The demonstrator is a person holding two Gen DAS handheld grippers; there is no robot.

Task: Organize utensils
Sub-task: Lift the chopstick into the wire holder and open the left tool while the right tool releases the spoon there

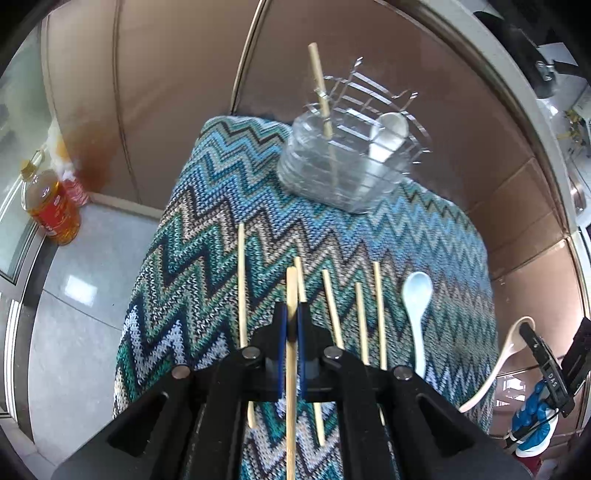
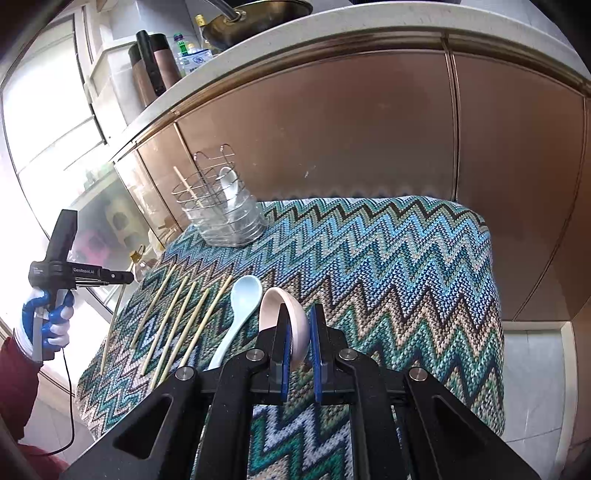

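Observation:
My left gripper (image 1: 291,314) is shut on a wooden chopstick (image 1: 291,288) and holds it above the zigzag cloth (image 1: 221,206). Several more chopsticks (image 1: 242,280) and a light blue spoon (image 1: 417,295) lie on the cloth below. At the far edge stands a wire holder (image 1: 343,162) with a clear base, holding one chopstick (image 1: 319,85) and a white spoon (image 1: 388,136). My right gripper (image 2: 300,308) is shut on a cream spoon (image 2: 271,299), raised over the cloth (image 2: 388,258). The light blue spoon (image 2: 243,299) and the loose chopsticks (image 2: 184,317) lie to its left. The holder (image 2: 221,206) is at the back left.
A gloved hand (image 2: 51,317) carries the left gripper (image 2: 127,277) off the cloth's left edge. An oil bottle (image 1: 50,206) stands on the tiled floor by brown cabinet doors (image 2: 332,129). Bottles (image 2: 155,62) and a pan (image 2: 255,18) sit on the counter above.

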